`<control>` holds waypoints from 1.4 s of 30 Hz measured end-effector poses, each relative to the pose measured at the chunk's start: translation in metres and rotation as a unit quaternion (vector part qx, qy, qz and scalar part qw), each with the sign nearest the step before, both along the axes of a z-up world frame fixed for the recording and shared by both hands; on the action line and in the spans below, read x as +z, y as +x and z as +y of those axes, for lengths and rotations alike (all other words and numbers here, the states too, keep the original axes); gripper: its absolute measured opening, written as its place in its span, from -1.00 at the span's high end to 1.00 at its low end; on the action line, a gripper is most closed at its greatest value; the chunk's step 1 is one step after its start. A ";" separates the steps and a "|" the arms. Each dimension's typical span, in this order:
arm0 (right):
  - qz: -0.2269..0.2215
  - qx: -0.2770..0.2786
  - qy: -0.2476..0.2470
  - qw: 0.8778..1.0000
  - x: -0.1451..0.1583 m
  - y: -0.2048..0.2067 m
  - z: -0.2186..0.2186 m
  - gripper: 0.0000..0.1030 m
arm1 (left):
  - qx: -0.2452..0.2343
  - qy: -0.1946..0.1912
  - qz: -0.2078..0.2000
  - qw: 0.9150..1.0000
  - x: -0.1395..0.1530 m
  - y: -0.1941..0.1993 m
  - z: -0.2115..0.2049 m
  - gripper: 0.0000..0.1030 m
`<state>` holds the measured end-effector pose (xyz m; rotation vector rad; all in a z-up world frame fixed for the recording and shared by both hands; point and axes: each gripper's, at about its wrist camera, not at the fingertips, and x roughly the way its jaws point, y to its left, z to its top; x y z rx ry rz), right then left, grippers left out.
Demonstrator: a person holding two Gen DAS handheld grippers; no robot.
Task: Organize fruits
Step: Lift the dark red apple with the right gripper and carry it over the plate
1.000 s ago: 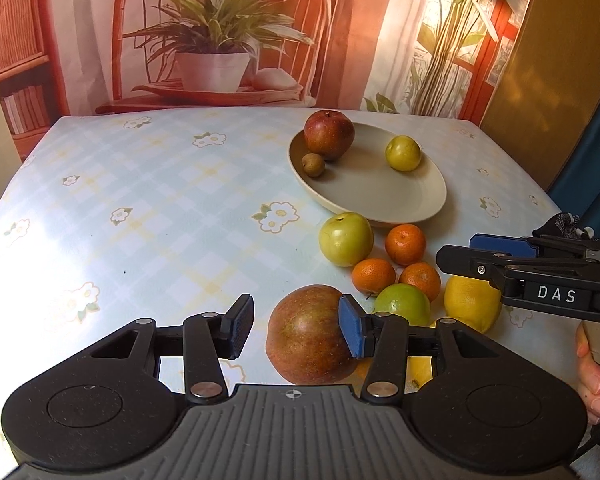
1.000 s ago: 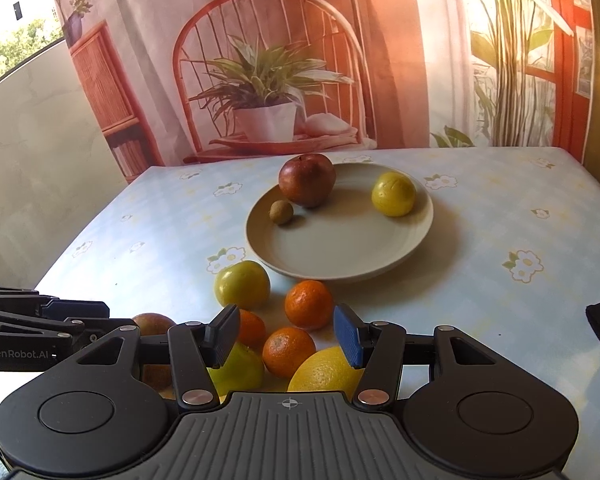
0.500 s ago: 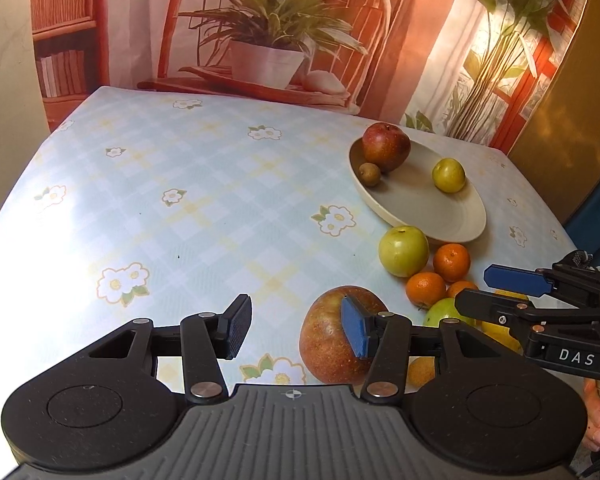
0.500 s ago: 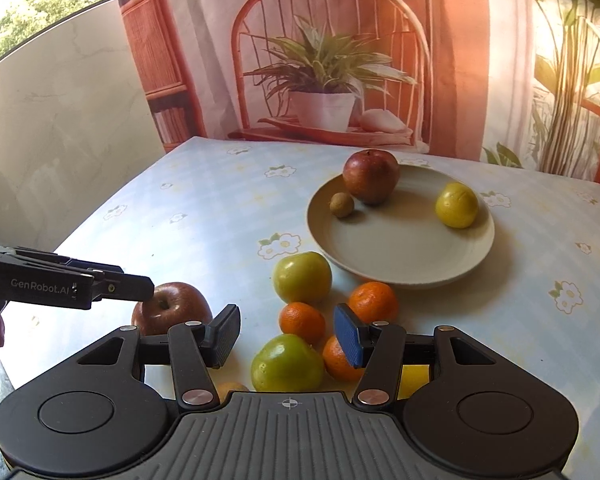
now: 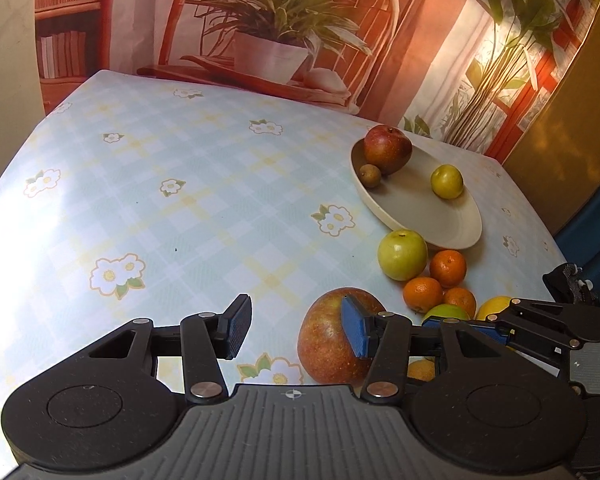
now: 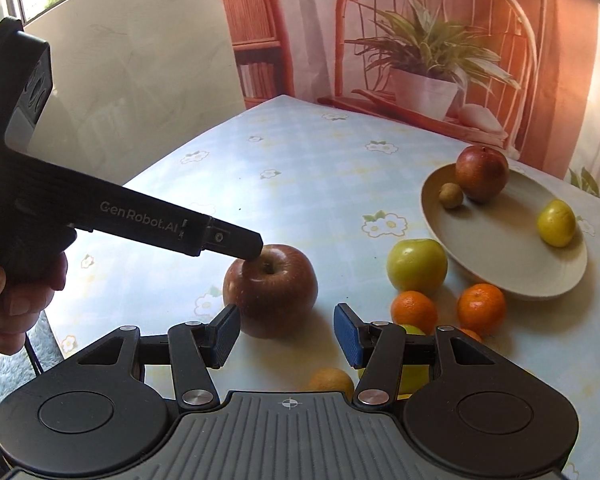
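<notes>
Swinging left: both hand-held grippers, left (image 5: 296, 330) and right (image 6: 286, 334), spread, empty; red apple (image 6: 270, 290) nearer.

Both tongs are matte black: ribbed grey-black housing, two round discs, linkage arms with silver rivets, blue ribbed pads on the left tongs (image 5: 296, 332) and right tongs (image 6: 286, 334). At left of the right wrist frame the left unit's black body reads "GenRobot.AI" in white. Bare fingers (image 6: 10, 300) wrap its handle, thin black cable below.
</notes>
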<state>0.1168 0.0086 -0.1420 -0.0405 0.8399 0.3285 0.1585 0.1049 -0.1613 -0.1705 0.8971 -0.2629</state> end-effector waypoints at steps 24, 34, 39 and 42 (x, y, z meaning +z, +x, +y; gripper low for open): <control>0.043 0.015 0.020 0.999 -0.024 0.025 0.008 -0.01 | -0.035 -0.112 0.051 0.992 -0.018 0.010 0.016 0.09; 0.039 0.011 0.019 0.999 -0.028 0.030 0.010 -0.09 | -0.046 -0.108 0.045 0.992 -0.017 0.012 0.009 0.19; 0.031 0.002 0.034 0.999 -0.023 0.031 0.002 -0.09 | -0.048 -0.108 0.033 0.992 -0.009 0.014 0.007 0.19; 0.013 -0.003 0.036 0.999 -0.012 0.032 -0.004 -0.09 | -0.053 -0.107 0.018 0.993 0.003 0.019 0.002 0.19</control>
